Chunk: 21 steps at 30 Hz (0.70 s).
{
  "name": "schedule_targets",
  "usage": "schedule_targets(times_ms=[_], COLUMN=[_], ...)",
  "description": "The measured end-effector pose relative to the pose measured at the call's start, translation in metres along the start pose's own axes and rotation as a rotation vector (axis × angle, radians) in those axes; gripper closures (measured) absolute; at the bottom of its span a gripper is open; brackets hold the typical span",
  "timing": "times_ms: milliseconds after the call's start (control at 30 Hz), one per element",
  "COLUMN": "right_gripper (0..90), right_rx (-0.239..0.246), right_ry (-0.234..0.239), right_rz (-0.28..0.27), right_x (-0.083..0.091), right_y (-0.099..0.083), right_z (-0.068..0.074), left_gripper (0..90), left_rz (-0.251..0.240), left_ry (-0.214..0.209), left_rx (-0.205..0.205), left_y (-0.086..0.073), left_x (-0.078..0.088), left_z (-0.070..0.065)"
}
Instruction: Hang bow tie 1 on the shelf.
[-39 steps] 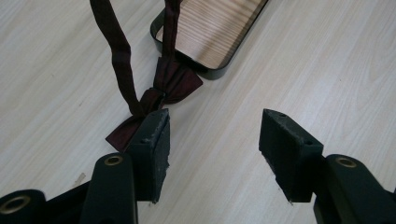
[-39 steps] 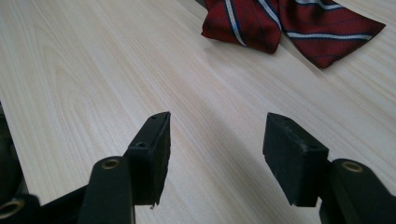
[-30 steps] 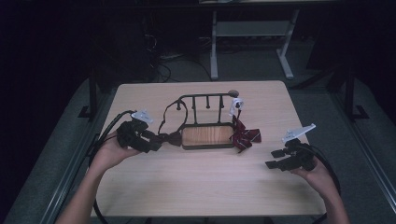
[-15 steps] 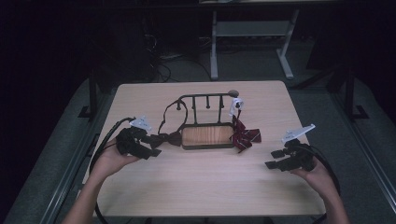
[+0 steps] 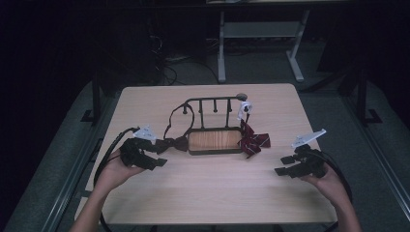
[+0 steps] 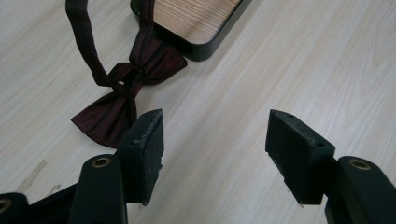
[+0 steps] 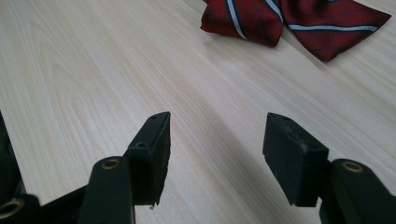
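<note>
A dark maroon bow tie (image 5: pixel 175 143) lies flat on the table, and its strap loops up to the black peg rail of a rack (image 5: pixel 215 104) with a wooden base. My left gripper (image 5: pixel 162 153) sits low just left of it. In the left gripper view the bow tie (image 6: pixel 126 93) lies beside the left jaw. The left gripper (image 6: pixel 215 116) is open, its jaws have just been opening, and only bare table shows between them. A red striped bow tie (image 5: pixel 254 140) rests at the rack's right end. My right gripper (image 5: pixel 283 165) is open over bare wood, with the striped tie (image 7: pixel 261 18) ahead of it.
The rack's black-rimmed base (image 6: pixel 205 46) lies at the middle of the light wooden table (image 5: pixel 217 193). A white tag (image 5: pixel 244 107) hangs on the rail's right end. Black cables trail off both grippers toward the near edge. Dark floor and a desk frame lie beyond.
My left gripper has sunk and drawn back slightly toward the near edge, away from the dark bow tie, with its jaws a little wider. The right gripper has stayed put.
</note>
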State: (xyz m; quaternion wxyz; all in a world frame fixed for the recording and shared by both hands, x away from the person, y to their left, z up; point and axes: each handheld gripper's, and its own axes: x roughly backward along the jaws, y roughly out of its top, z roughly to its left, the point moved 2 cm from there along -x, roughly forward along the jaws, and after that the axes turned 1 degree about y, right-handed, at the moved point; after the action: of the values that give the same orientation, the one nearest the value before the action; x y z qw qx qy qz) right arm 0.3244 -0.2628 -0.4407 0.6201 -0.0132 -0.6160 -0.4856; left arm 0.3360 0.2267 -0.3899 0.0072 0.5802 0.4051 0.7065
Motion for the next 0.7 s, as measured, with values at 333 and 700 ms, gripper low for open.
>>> schedule_targets(times_ms=[333, 700], right_gripper=[41.4, 41.4], right_rx=[-0.005, -0.013], right_ry=[0.000, -0.002], right_rz=[0.002, 0.006], right_x=[-0.001, -0.003], right_y=[-0.002, -0.003], right_z=[0.000, 0.000], left_gripper=[35.7, 33.3], left_rz=[-0.009, -0.024], left_ry=[-0.004, 0.007], left_rx=[0.014, 0.012], left_y=[-0.012, -0.023], left_x=[-0.008, -0.013], left_z=[-0.004, -0.014])
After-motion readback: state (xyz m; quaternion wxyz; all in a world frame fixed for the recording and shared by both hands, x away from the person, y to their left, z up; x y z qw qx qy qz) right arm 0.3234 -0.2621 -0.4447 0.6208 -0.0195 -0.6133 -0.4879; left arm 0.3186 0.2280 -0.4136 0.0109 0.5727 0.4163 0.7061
